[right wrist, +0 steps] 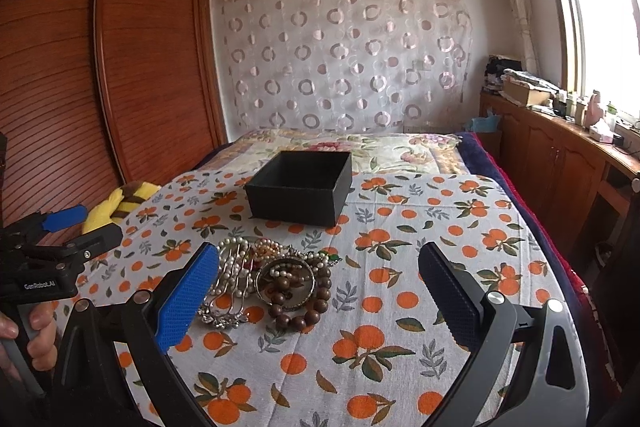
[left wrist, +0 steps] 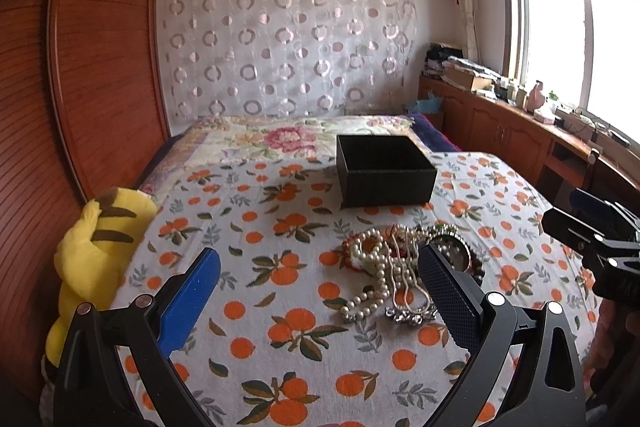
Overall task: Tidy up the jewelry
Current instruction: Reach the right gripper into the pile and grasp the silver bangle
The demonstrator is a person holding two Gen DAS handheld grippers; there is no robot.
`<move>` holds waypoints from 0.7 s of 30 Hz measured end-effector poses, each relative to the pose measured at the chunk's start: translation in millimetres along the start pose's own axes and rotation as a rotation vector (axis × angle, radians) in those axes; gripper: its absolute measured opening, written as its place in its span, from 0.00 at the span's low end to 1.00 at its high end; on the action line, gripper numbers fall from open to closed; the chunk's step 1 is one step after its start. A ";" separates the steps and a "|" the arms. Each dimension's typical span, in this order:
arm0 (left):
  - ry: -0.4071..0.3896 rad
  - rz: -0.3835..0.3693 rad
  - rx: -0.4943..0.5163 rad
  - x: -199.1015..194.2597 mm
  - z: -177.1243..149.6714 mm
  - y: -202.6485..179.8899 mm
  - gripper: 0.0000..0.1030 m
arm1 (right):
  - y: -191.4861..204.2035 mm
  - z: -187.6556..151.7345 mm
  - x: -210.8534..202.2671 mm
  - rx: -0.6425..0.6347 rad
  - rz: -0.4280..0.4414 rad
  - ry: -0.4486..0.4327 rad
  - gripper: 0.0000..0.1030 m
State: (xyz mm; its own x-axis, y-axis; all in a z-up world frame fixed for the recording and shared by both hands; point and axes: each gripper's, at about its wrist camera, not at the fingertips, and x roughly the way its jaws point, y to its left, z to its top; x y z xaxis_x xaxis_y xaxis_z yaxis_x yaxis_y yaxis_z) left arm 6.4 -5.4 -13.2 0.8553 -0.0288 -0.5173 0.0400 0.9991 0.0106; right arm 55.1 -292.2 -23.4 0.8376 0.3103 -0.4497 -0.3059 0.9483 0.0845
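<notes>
Bedroom, orange-print surface (right wrist: 400, 307) | jewelry heap (right wrist: 272, 279) tangled at frame centre, below empty black box (right wrist: 300, 187) | left gripper (left wrist: 320, 291) and right gripper (right wrist: 320, 291) both wide open, empty | risk — one strand drags the others along

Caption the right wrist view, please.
Open right gripper hovers above a jewelry pile near an empty black box.

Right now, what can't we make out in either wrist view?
- Black box floor: near wall hides it in both views.
- Jewelry pile: left view, the left tool finger covers its right side; strands too tangled to count.
- Yellow plush: cut off by the bed edge and tool body.
</notes>
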 end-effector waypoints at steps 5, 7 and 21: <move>0.055 -0.029 0.006 21.5 -11.6 2.2 0.93 | -8.9 -7.1 20.7 -0.033 0.015 0.058 0.79; 0.074 -0.041 0.011 28.4 -15.3 2.1 0.93 | -10.7 -9.5 28.7 -0.047 0.028 0.088 0.67; 0.221 -0.095 0.062 69.4 -39.2 -8.9 0.93 | -4.1 -18.1 106.9 -0.104 0.157 0.314 0.21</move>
State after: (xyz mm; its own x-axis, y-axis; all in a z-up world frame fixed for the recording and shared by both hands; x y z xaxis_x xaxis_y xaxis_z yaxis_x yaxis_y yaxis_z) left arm 45.2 -15.1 -82.8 0.7126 -0.1087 -0.6931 0.1528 0.9883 0.0021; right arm 137.7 -264.1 -87.9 0.6019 0.4006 -0.6909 -0.4779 0.8738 0.0903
